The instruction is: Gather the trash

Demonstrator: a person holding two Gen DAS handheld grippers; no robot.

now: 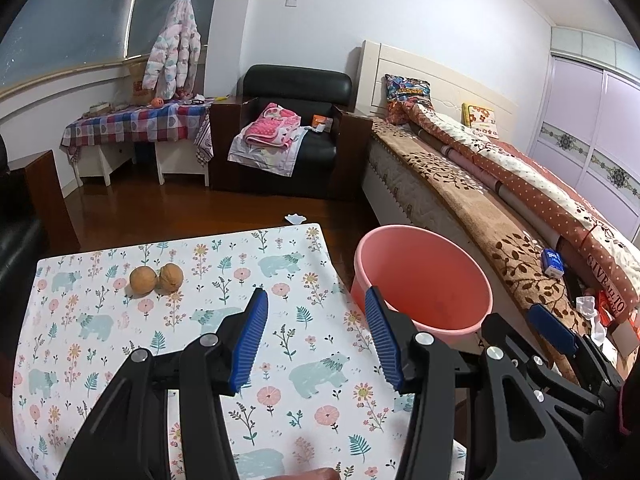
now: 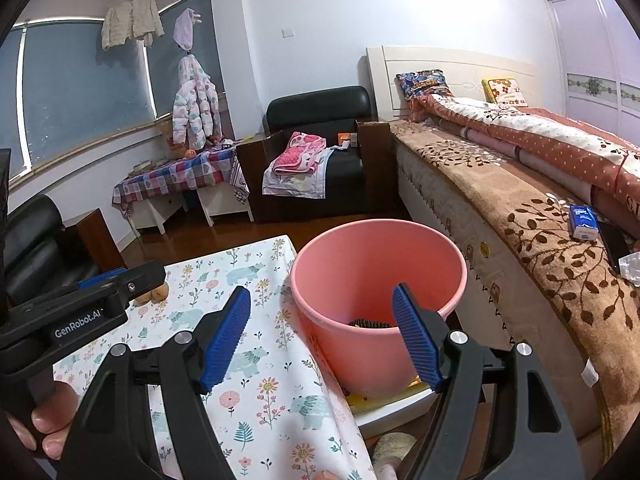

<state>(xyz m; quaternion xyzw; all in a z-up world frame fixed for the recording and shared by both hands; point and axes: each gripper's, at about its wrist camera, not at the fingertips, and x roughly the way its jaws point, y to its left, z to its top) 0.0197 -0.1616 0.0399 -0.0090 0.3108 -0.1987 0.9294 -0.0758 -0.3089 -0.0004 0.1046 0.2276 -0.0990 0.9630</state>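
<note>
Walnuts (image 1: 157,278), two side by side, lie on the floral tablecloth (image 1: 280,344) ahead and to the left of the left gripper (image 1: 316,338), whose blue-padded jaws gape wide and hold nothing. Right gripper (image 2: 322,336) is likewise spread wide and empty, its span framing the pink bucket (image 2: 378,276) just ahead; something dark (image 2: 370,324) lies in the bucket's bottom. Beyond to the right runs the bed (image 2: 520,200).
</note>
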